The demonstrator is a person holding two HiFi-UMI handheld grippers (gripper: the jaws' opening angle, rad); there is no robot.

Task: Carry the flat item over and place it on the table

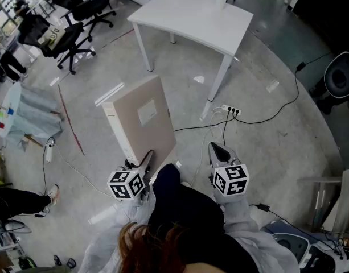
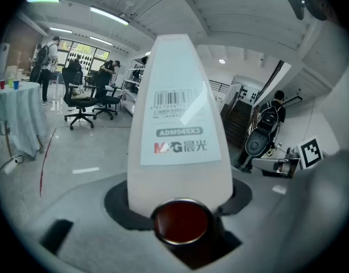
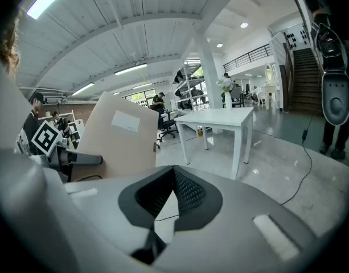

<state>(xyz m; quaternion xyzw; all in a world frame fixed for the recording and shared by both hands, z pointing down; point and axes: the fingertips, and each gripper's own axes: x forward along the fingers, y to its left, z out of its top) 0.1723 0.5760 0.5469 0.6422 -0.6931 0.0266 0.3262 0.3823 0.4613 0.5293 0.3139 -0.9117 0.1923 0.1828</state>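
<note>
The left claw (image 1: 148, 156) pinches the lower edge of the box file (image 1: 141, 117), which looks stiff and light but likely to swing. The right claw (image 1: 218, 150) is pressed together and empty.

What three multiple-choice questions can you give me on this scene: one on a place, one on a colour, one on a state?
1. Where is the folder?
A. lying on a shelf
B. held on end in front of the person, short of the table
C. inside a bag

2. What colour is the table?
A. white
B. black
C. brown

3. What state is the left gripper in?
A. open and empty
B. shut on a cup
C. shut on the folder

Answers:
B, the head view shows it standing between the person and the table.
A, its top and legs are white.
C, the left gripper view shows the folder's spine clamped between the jaws.
</note>
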